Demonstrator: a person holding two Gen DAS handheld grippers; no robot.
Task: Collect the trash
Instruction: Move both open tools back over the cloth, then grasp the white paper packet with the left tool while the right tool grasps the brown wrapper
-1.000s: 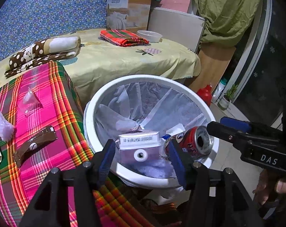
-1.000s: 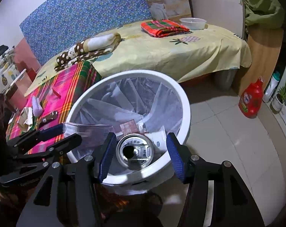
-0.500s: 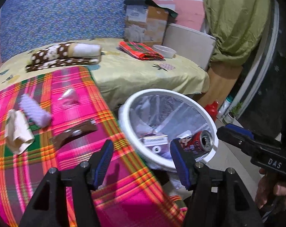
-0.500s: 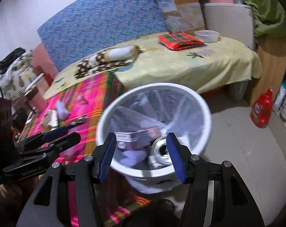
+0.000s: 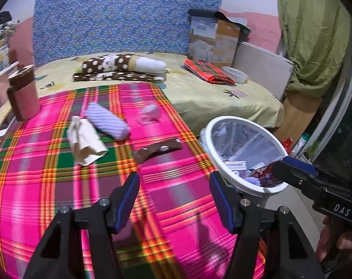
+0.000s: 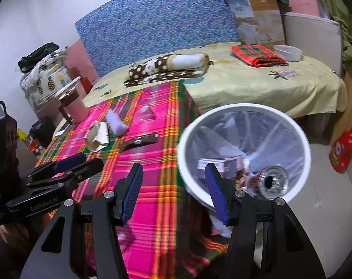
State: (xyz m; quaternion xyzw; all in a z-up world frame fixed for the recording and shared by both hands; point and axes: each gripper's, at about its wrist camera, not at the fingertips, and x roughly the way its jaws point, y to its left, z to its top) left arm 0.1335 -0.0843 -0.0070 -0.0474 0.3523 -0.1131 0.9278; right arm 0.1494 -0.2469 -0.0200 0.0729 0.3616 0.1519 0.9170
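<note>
Both the left gripper [image 5: 173,197] and the right gripper [image 6: 173,190] hang with jaws released and empty above the pink plaid-clothed bench [image 5: 59,186]. At two o'clock stands the white round plastic bin [image 6: 303,137], holding a red drink can [image 6: 272,182] and a small carton [image 6: 219,162]. At eleven o'clock lie a cream crumpled paper [image 5: 85,139], lilac ribbed roll [image 5: 107,121] and brown wrapper [image 5: 158,151].

My left gripper [image 5: 173,200] points forward and down, jaws apart, nothing between the blue pads. In its view my right gripper [image 5: 292,171] enters from 3 o'clock, with my right hand [image 5: 334,241] wrapped under its handle at 4 o'clock. My right gripper [image 6: 173,193] is likewise pitched down, jaws parted and empty. In that view my left gripper [image 6: 83,165] reaches in from 9 o'clock.
</note>
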